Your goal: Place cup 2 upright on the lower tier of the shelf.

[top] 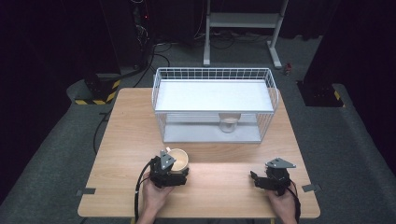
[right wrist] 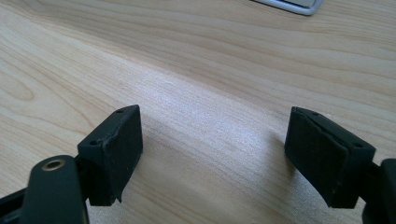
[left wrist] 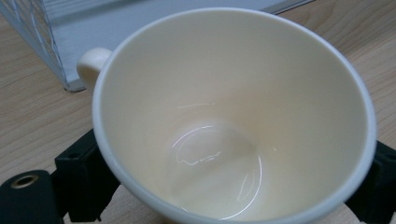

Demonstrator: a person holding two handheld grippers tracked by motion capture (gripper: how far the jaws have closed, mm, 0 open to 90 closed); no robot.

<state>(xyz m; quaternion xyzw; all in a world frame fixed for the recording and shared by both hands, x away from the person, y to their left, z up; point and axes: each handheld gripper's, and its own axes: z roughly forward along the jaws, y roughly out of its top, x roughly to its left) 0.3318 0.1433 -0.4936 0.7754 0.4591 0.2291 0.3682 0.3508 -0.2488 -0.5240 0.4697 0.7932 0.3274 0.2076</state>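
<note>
Hands rest near the table's [top: 121, 140] front edge: left gripper [top: 173, 173] clamps the cup [left wrist: 233, 116], right gripper [right wrist: 212, 156] spread.

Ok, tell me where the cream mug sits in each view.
High view: cream mug lower left of centre, at the left gripper.
Left gripper view: mug seen from above, between the jaws.
Right gripper view: not in it.
Shared landmark: wire basket.
</note>
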